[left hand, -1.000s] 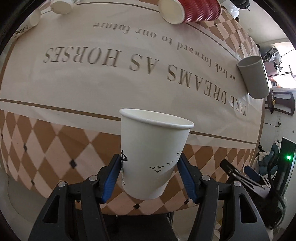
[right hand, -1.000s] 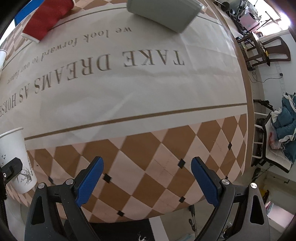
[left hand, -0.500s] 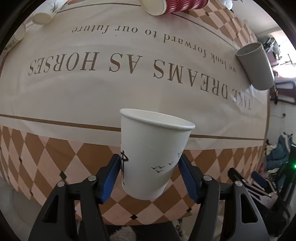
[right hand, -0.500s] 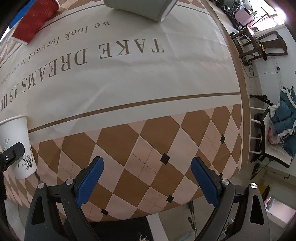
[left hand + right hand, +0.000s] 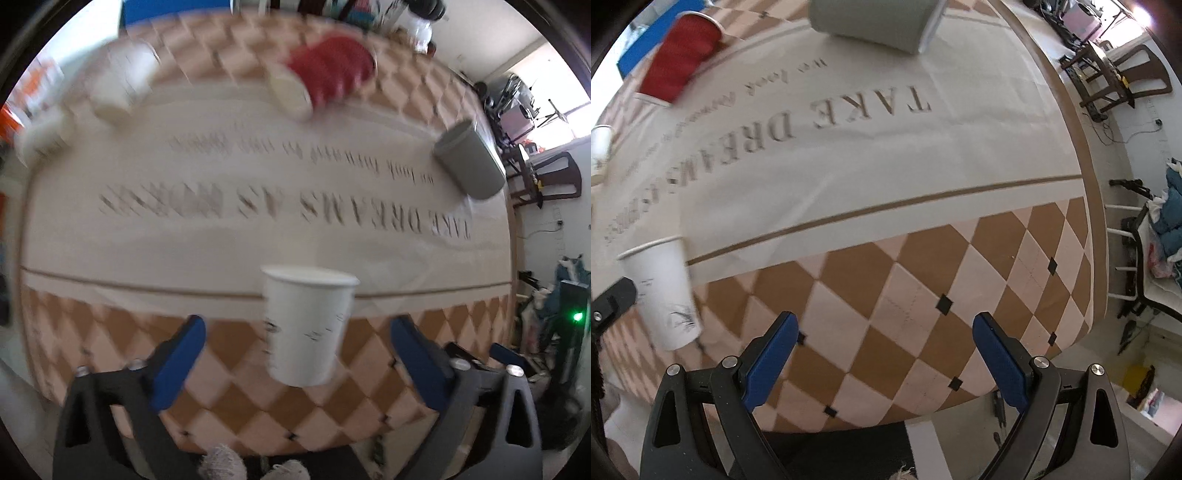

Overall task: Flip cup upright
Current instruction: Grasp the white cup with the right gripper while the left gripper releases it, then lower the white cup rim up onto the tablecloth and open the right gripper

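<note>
Left wrist view: cup (image 5: 308, 325) stands upright on the table (image 5: 258, 236); left gripper (image 5: 295, 354) fingers spread, clear of it. Right gripper (image 5: 884, 354) spread, empty. Flip appears done.

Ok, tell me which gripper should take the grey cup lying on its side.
Right: the right gripper is open with the grey cup ahead; the left gripper brackets the upright white cup.

Black gripper (image 5: 299, 350) frames, blue finger pads (image 5: 770, 352), silver screws (image 5: 1038, 362).
</note>
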A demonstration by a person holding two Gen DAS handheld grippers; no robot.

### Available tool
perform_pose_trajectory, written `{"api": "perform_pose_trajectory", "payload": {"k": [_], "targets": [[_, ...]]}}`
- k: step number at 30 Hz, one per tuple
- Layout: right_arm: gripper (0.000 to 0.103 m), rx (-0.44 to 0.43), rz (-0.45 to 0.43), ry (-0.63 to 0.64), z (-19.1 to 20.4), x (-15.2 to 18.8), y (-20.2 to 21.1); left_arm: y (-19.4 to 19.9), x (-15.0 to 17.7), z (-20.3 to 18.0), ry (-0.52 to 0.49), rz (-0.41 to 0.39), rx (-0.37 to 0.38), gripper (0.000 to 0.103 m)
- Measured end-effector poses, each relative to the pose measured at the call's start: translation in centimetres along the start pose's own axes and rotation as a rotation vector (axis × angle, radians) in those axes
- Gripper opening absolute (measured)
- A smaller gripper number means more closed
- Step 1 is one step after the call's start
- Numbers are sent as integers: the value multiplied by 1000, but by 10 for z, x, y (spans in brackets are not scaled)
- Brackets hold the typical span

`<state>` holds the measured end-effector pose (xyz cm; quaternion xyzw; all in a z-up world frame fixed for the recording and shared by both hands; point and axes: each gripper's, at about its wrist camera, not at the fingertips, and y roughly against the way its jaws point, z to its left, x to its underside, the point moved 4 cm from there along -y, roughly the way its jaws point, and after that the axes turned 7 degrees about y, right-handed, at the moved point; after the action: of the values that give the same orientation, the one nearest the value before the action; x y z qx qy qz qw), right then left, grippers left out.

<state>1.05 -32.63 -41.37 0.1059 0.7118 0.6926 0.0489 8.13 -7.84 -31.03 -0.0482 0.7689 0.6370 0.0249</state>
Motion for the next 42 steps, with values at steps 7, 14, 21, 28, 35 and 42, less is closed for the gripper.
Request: {"api": "perform_pose_trajectory", "payload": {"k": [7, 14, 21, 28, 35, 42], "targets": [[97, -141, -36, 43, 53, 0, 37, 27, -2, 71, -22, -165, -298, 103], [88, -269, 14, 108, 132, -16, 28, -8, 5, 131, 53, -98, -384, 103], [73, -270, 89, 114, 176, -27, -4, -33, 4, 149, 74, -46, -349, 103], [62, -267, 80, 123, 191, -31, -13, -42, -7, 152, 65, -33, -313, 103], [61, -276, -7, 104, 181, -39, 3, -41, -20, 147, 49, -34, -278, 103], [61, -258, -171, 83, 169, -60, 24, -43, -29, 140, 34, -30, -265, 103]]}}
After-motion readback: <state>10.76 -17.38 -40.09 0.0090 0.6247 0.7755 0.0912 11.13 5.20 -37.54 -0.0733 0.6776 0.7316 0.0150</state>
